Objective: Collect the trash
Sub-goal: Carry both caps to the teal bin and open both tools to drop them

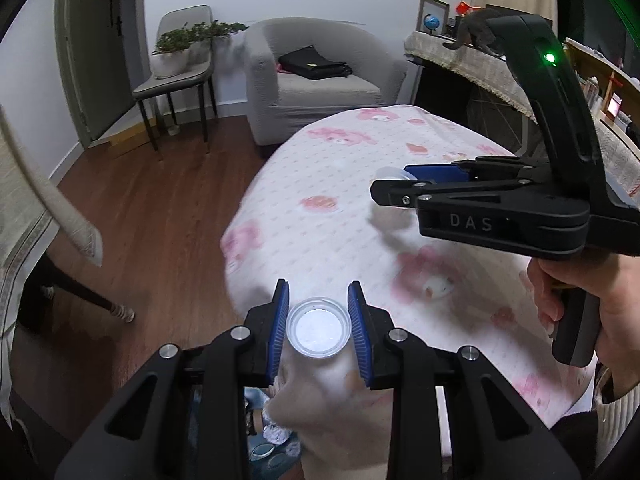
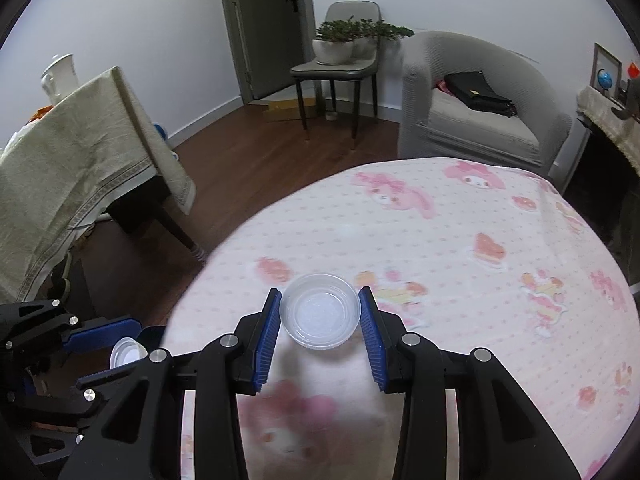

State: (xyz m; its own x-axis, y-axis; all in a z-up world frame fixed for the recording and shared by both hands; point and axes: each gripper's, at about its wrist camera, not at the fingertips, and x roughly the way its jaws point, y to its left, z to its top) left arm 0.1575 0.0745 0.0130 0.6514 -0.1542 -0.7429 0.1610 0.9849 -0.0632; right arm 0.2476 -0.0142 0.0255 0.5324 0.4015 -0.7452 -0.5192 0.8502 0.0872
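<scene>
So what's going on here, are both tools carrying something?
Yes. A person holds a tool in each hand above a round table covered in a pink cartoon-print cloth. The left tool is closed on a small clear plastic cup, and the right tool grips a similar, slightly wider clear cup. Both cups look empty and are lifted off the cloth. No trash bin shows in either view.

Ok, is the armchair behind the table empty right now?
No, a black bag lies on the seat of the grey armchair, plainly seen in the right wrist view.
</scene>
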